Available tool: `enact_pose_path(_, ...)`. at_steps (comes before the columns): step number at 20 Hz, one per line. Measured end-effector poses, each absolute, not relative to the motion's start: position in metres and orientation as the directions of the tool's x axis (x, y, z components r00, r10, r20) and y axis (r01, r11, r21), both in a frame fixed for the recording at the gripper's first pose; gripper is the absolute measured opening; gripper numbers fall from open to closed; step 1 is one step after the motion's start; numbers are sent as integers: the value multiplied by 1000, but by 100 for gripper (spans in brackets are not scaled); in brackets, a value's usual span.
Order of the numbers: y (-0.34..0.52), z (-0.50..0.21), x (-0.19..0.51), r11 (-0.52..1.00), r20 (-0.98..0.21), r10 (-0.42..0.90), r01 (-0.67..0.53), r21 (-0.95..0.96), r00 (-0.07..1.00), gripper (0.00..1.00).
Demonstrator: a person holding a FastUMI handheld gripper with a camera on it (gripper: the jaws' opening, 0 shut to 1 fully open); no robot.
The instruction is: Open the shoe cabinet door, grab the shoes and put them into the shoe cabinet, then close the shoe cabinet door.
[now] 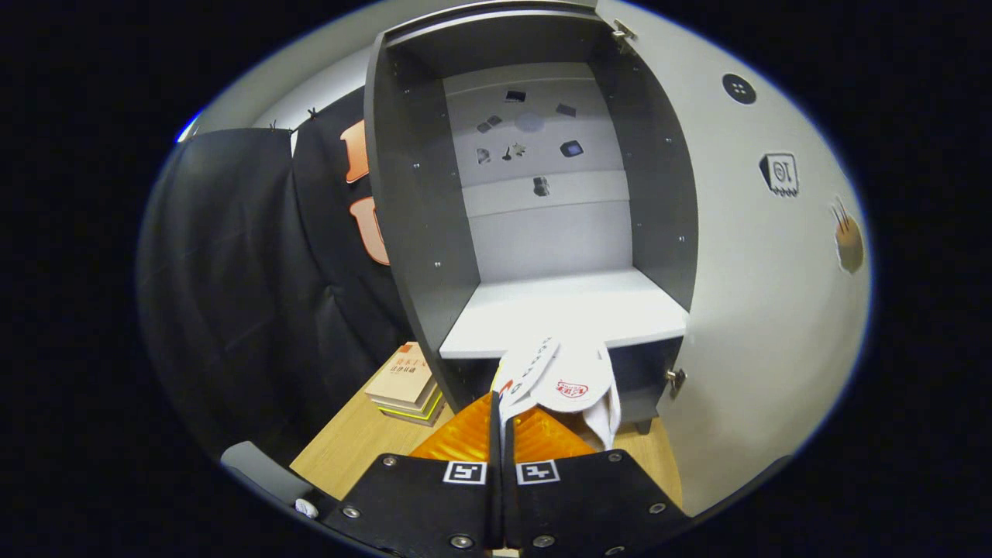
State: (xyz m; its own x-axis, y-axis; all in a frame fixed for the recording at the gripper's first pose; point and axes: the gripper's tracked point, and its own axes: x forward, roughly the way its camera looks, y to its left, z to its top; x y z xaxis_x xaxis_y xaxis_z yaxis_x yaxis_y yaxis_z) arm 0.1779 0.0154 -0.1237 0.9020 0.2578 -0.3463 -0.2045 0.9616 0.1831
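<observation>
Books (pixel 407 381): stacked on the worktop (pixel 353 449), left of the cabinet's foot.
Tongs (pixel 500 415): fingers pressed together, clamping the slippers' near edge.
Slippers (pixel 562 380): white pair, hanging at the shelf's front edge.
Cabinet (pixel 422 225): open, shelf (pixel 566 310) bare.
Door (pixel 756 310): swung wide to the right.

The cabinet (pixel 418 194) is showing dark grey side walls, a pale grey back and a white shelf (pixel 566 310). Its open door (pixel 744 294) is showing light grey with small dark stickers. The slippers (pixel 562 380) are showing white with a red mark. The books (pixel 407 384) are lying tan and yellow on light wood.
</observation>
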Motion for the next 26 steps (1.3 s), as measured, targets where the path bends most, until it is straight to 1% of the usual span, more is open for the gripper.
enact_pose_path(4,14,-96,240,961,-322,265,-224,160,909,0)
enact_pose_path(7,16,-87,303,959,-306,274,-236,156,912,0)
enact_pose_path(13,21,-105,403,965,-360,258,-218,147,897,0)
enact_pose_path(17,26,-123,430,969,-411,245,-204,142,878,0)
enact_pose_path(21,27,-141,434,968,-462,238,-173,180,854,1)
enact_pose_path(22,29,-141,433,967,-461,241,-169,193,854,8)
enact_pose_path(23,31,-142,431,964,-462,249,-172,202,851,9)
enact_pose_path(25,34,-140,428,964,-446,250,-179,196,859,20)
enact_pose_path(26,34,-136,423,965,-436,248,-183,187,865,31)
